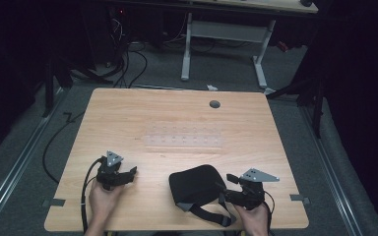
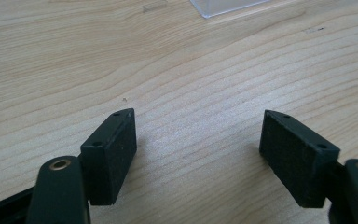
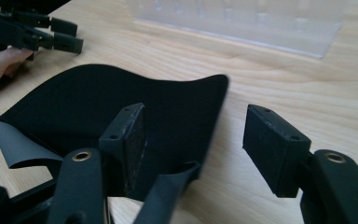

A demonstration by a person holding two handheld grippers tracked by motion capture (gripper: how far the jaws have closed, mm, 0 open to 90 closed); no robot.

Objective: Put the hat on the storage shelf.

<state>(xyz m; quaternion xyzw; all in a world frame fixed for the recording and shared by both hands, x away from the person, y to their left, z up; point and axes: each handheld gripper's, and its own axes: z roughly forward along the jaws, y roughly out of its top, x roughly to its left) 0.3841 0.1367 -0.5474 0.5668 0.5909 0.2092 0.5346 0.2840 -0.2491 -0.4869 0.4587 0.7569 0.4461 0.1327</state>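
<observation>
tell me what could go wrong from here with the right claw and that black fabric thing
1. The right claw is open with the edge of the black fabric piece between its jaws; closing on that thin edge may give a shallow grip that slips.
2. The loose strap trails near the table's front edge and could snag or drag when lifted.
3. The clear plastic tray lies just beyond, so a forward swing might knock it.

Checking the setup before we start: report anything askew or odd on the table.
Nothing looks spilled or damaged. The black fabric pouch lies slightly rumpled near the front edge, one corner curled up and its strap trailing loose toward the right gripper. The clear plastic rack lies flat mid-table.
</observation>
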